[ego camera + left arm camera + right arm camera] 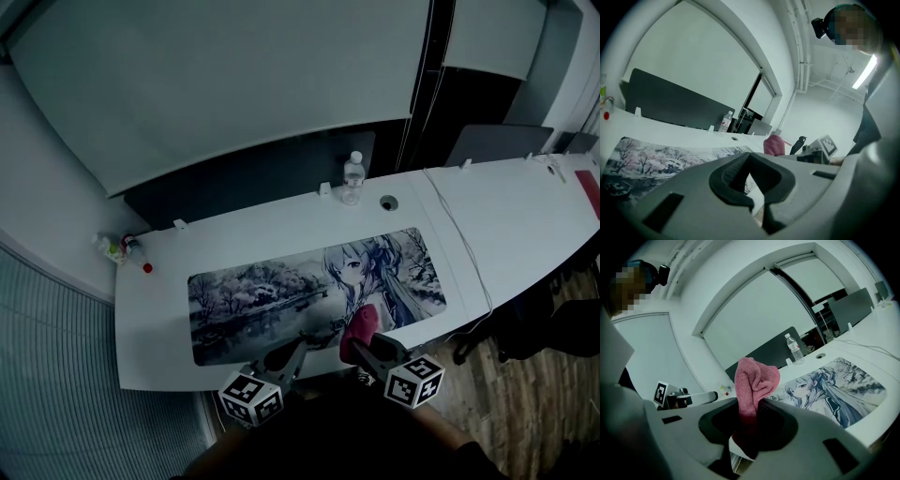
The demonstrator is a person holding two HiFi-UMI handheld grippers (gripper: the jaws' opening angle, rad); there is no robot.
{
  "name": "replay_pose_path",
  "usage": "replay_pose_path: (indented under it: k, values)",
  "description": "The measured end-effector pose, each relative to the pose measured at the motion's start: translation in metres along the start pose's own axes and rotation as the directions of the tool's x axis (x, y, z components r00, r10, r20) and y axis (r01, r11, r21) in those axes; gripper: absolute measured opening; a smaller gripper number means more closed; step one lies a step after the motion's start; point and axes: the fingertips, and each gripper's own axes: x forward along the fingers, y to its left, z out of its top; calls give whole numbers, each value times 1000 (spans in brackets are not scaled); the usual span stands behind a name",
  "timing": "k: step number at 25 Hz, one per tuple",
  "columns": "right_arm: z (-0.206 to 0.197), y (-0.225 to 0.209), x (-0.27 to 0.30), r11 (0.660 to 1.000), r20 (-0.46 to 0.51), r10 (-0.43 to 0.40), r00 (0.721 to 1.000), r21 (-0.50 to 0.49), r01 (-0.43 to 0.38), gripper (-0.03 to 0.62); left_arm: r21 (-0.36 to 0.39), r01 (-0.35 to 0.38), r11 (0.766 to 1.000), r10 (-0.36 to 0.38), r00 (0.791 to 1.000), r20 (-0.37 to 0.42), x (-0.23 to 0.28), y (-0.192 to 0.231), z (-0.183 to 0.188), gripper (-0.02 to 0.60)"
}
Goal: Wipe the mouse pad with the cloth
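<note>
Holding the cloth firmly is half the job, and the right gripper (751, 405) has its 2 jaws clamped on a crumpled pink terry cloth (755, 378), which bunches above the jaws in a loose tuft. It hangs just over the near edge of the long printed fabric mouse pad (281, 302), which has snowy trees on its left half and a drawn girl on its right. The pad lies flat on the white desk (525, 211). I cannot tell whether the cloth touches the pad; the right gripper view suggests it is raised clear of it. The left gripper (750, 161) sits beside it at the desk's front edge, jaws closed together with nothing between them.

For a good wipe, I judge that the tuft should be tipped downward until the cloth, not the hard jaw tips, presses on the print. It can then be drawn in long overlapping strokes along the pad's length, from 1 end to the other. The pad looks thin and could creep or wrinkle under drag, so the closed left gripper could press on a near corner as an anchor. Strokes toward the back edge should stop short of the clear plastic water bottle (352, 178) and the thin white cable (466, 246) crossing the desk at the pad's right.
</note>
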Motion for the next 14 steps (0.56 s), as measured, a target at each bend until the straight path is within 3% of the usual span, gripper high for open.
replay_pose_path:
  k: [14]
  values:
    - [3, -6, 4, 1000, -5, -1, 1000, 5, 1, 107, 1, 11, 1000, -11, 1000, -5, 8, 0, 3, 5]
